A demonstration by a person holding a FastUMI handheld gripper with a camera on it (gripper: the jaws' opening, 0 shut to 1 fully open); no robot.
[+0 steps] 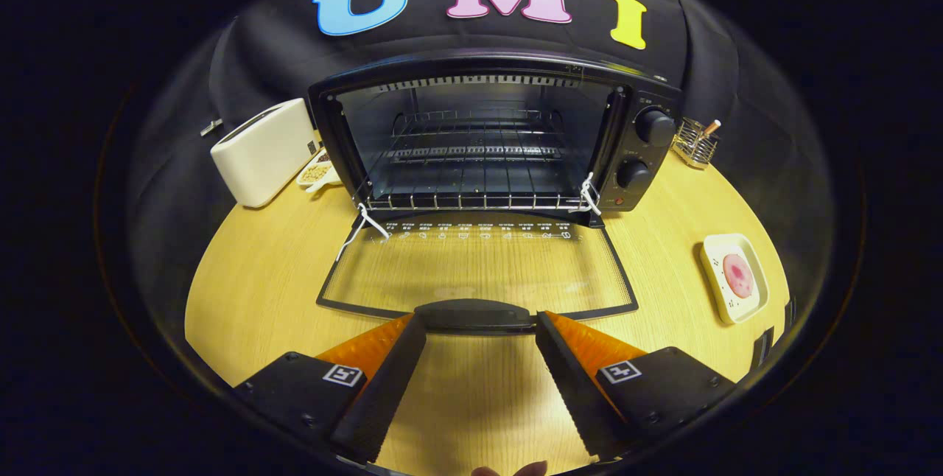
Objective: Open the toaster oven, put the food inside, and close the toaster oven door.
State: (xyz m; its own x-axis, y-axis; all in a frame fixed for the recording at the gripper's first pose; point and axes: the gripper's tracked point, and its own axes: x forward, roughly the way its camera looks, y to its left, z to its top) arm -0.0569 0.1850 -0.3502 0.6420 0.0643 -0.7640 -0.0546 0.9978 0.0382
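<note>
Tongs point(479, 336) spread wide, nothing between them; tips flank the door handle point(475, 314) without clamping it. Toaster oven point(490, 137) door point(479, 270) lies fully down on the worktop point(250, 292), rack point(471, 192) exposed for loading. Food point(738, 275) waits on a small plate point(713, 270), near right, well apart from the tongs. White toaster point(265, 152) far left.

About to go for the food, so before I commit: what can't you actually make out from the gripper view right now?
- What the pink food on the white plate is: too small.
- The dish beside the white toaster: partly hidden by the toaster oven.
- Whether the claw touches the door handle: fingers open, tips at either end, contact unclear.
- The wire holder's contents: too small.
</note>
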